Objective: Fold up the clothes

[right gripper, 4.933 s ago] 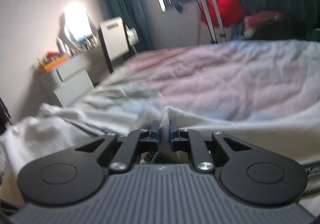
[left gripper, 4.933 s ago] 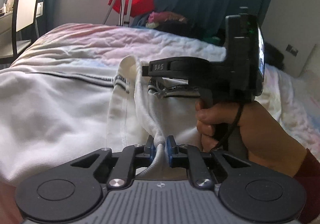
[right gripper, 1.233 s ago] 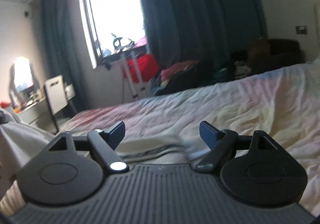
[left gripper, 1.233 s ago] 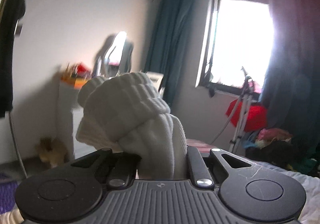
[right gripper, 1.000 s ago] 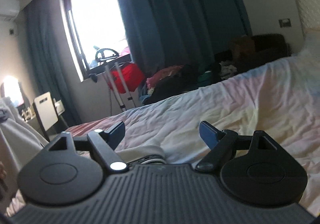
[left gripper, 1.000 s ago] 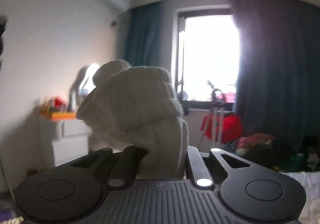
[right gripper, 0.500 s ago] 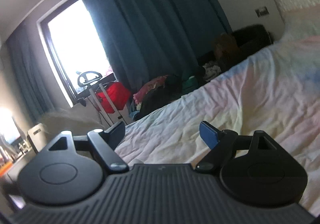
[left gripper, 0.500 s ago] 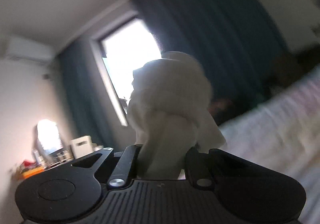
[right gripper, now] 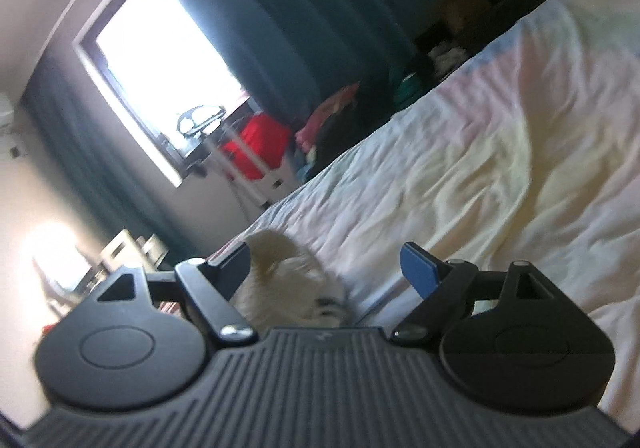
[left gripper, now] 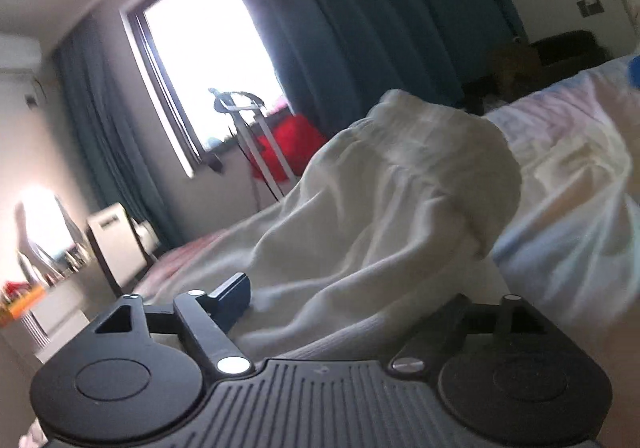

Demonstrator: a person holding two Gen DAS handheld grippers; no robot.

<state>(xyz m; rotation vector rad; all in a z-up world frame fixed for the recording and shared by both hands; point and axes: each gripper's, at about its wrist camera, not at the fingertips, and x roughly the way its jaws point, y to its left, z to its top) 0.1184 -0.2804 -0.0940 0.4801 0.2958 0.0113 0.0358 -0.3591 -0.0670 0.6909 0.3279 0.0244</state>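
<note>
A white garment (left gripper: 400,208) lies bunched on the bed in the left wrist view, its folds running between the fingers of my left gripper (left gripper: 344,300). The left jaws stand wide apart and do not clamp the cloth; the right finger is partly hidden behind it. In the right wrist view a blurred piece of the white garment (right gripper: 284,280) sits low between the fingers of my right gripper (right gripper: 328,268), which is open and holds nothing.
The bed's pale wrinkled sheet (right gripper: 480,168) fills the right side. Beyond it are a bright window (left gripper: 208,80), dark teal curtains (left gripper: 360,28), a red bag on a stand (left gripper: 288,144), a clothes pile (right gripper: 340,116) and a desk with a chair (left gripper: 112,244) at left.
My left gripper has opened and let go of the white garment, which has dropped onto the bed. Both views have tilted and swung; the right gripper stays open.
</note>
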